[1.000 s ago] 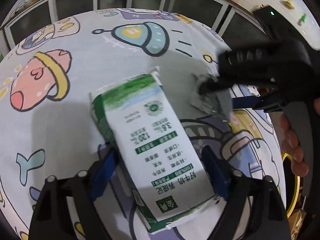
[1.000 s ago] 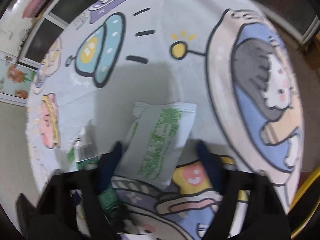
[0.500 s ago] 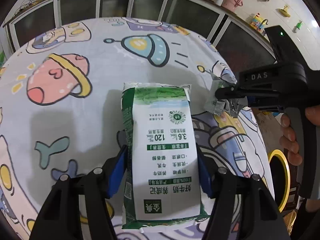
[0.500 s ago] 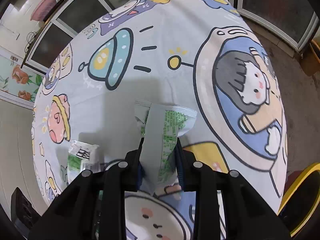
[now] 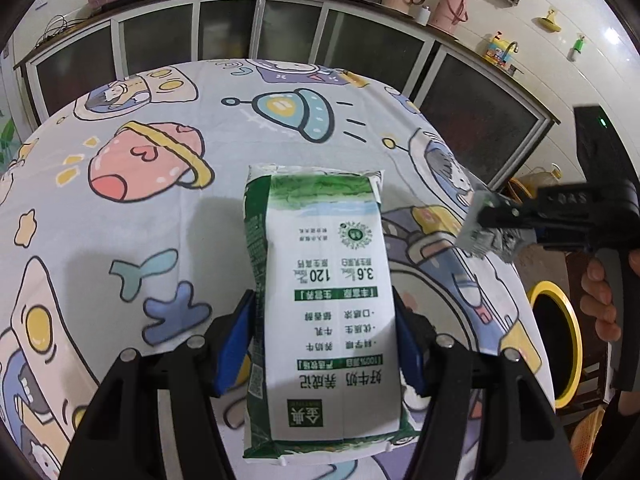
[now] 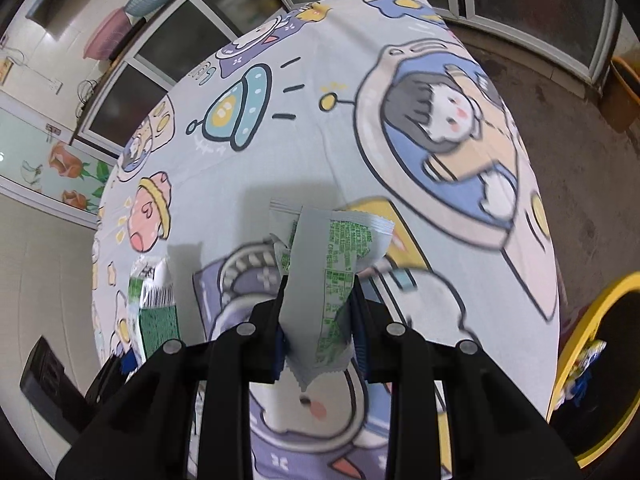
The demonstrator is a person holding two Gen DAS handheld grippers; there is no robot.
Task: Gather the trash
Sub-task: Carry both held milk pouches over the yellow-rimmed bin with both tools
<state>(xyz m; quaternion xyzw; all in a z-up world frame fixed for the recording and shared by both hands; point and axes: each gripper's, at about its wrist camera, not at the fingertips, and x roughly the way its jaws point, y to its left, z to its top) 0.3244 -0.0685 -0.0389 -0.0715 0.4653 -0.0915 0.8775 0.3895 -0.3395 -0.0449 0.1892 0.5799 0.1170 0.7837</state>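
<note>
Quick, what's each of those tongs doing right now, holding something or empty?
Left tongs: closed on the milk carton.
Right tongs: closed on a crumpled wrapper.

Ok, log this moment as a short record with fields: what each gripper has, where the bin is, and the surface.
left gripper: shut on milk carton, held above the table
right gripper: shut on wrapper, crumpled between the fingers
bin: yellow-rimmed, beside the table, some trash inside
table: covered with cartoon-print cloth
</note>
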